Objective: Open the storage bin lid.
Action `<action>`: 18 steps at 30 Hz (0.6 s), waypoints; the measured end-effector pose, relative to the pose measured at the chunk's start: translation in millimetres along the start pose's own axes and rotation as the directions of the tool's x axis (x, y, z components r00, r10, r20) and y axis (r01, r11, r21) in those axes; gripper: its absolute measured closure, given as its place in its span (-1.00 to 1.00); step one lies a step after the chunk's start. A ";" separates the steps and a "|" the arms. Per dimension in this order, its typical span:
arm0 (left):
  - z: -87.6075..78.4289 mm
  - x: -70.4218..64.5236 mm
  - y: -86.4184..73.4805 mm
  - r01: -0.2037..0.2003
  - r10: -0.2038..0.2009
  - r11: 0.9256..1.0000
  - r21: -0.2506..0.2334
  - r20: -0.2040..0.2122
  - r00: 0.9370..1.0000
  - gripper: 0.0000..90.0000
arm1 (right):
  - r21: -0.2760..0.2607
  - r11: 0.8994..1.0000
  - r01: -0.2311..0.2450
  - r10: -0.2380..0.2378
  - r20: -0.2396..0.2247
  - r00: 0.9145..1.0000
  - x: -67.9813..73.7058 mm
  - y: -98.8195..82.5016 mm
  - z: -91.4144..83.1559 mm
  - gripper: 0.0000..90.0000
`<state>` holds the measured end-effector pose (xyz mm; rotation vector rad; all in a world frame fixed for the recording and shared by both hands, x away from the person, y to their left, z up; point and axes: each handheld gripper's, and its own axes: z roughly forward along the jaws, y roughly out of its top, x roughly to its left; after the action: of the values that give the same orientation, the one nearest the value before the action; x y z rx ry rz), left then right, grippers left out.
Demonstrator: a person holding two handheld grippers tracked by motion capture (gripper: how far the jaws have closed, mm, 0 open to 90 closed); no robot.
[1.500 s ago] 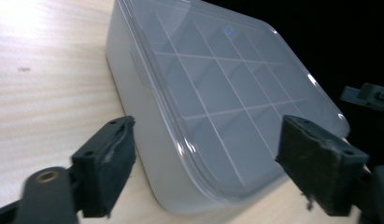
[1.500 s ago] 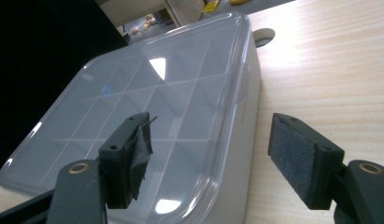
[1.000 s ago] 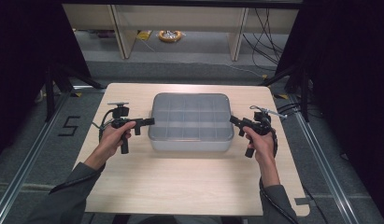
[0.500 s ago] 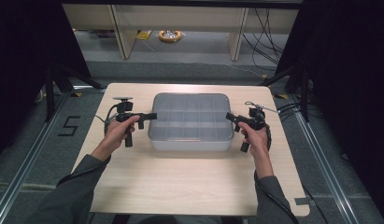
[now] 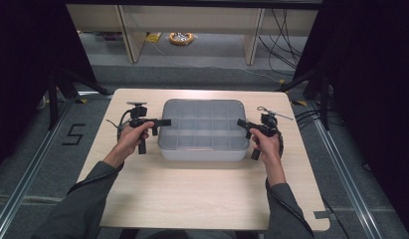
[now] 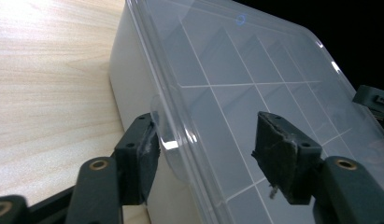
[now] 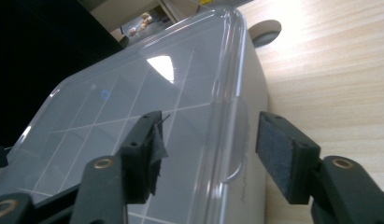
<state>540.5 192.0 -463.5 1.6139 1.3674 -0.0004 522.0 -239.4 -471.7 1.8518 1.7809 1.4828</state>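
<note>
A translucent grey plastic box with a clear lid and a grid of compartments (image 5: 202, 129) stands in the middle of the light wooden table (image 5: 192, 199), a little toward the far edge. The lid is closed on it. At the box's left short side is the left gripper (image 5: 162, 122), held by the person's left hand (image 5: 132, 137); its jaws are spread apart, one beside the box wall and one above the lid edge (image 6: 171, 112), and they clamp nothing. At the right short side is the right gripper (image 5: 240, 123), held by the right hand (image 5: 265, 144). Its jaws are also released, standing on both sides of the lid's small tab (image 7: 236, 140). A grey round cap (image 7: 265, 31) sits in the table beyond the box.
</note>
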 end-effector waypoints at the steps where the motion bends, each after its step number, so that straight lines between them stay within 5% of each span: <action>1: -1.5 1.1 0.9 0.005 -0.005 1.000 0.007 0.010 1.000 -0.08 | 0.018 0.999 -0.050 0.050 -0.007 0.999 4.6 -1.0 -0.2 0.00; 9: -4.1 -2.0 -0.6 -0.017 0.017 1.000 -0.002 -0.017 1.000 0.04 | -0.040 0.999 -0.007 0.009 0.056 0.998 15.5 0.0 -4.9 0.14; 14: -9.5 -7.9 1.3 -0.030 0.029 0.999 -0.038 -0.032 0.999 0.14 | -0.052 0.998 -0.020 0.022 0.055 0.998 19.4 2.3 -10.5 0.21; 18: -13.1 -8.1 1.0 -0.033 0.032 0.998 -0.059 -0.031 0.999 0.23 | -0.085 0.996 0.027 -0.022 0.059 0.998 13.4 3.3 -12.2 0.32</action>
<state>531.0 194.6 -451.6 1.5918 1.3513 0.0836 512.5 -235.1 -456.5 1.8061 1.6803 1.4576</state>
